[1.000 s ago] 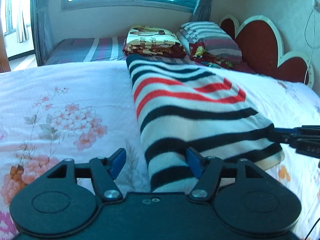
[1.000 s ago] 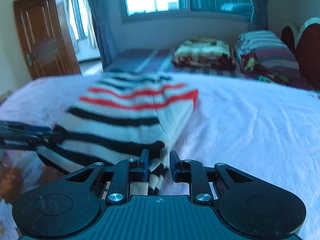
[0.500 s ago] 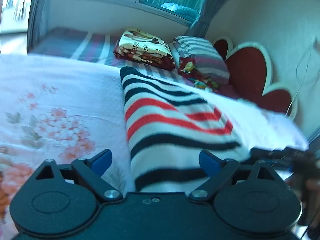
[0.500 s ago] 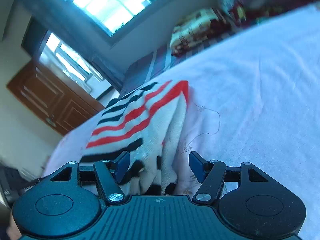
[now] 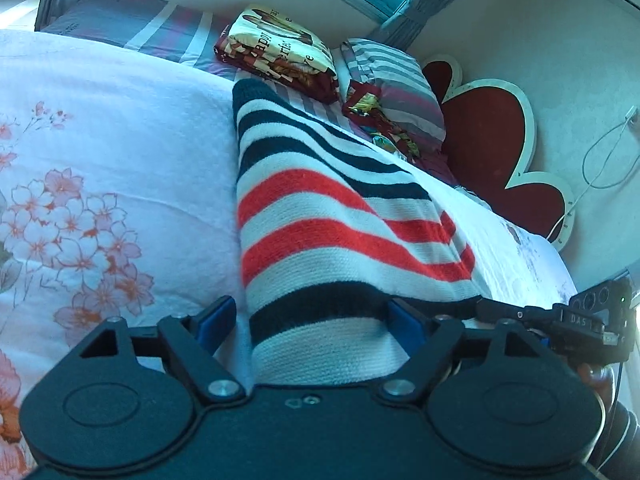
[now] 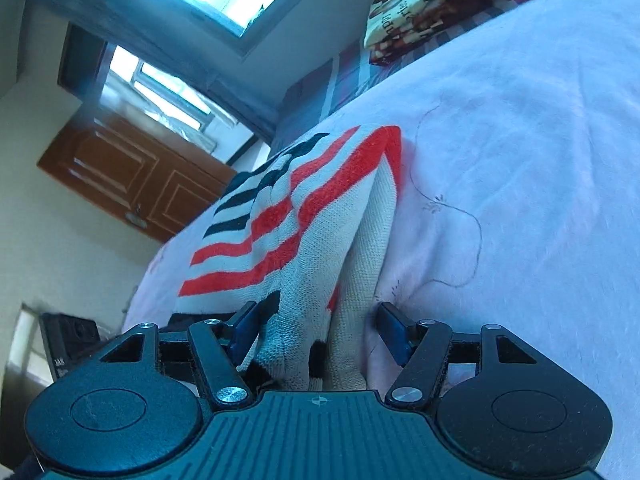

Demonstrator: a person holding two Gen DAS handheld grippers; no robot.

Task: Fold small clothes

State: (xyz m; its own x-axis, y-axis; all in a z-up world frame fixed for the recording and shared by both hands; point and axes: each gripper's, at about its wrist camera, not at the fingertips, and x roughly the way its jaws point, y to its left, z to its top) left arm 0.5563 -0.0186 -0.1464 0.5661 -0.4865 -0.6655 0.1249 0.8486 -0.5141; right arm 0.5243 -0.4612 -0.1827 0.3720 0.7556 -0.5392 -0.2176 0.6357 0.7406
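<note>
A knitted garment with white, dark navy and red stripes (image 5: 320,216) lies folded lengthwise on the pink floral bedspread (image 5: 100,168). My left gripper (image 5: 312,324) is open, its blue pads either side of the garment's near end, not clamping it. My right gripper (image 6: 320,332) is open too, with the layered near edge of the garment (image 6: 304,248) lying loose between its pads. The right gripper also shows in the left wrist view (image 5: 560,320) at the garment's right corner.
Folded blankets (image 5: 280,52) and striped pillows (image 5: 392,84) lie at the bed's far end by a red heart-shaped headboard (image 5: 492,148). A window runs behind them. A wooden door (image 6: 132,176) stands at the left. A white cable (image 5: 600,160) hangs on the right wall.
My right gripper has let go of the garment's edge and opened wide. My left gripper has opened wider. Both have tilted and shifted, and the garment now rests on the bed.
</note>
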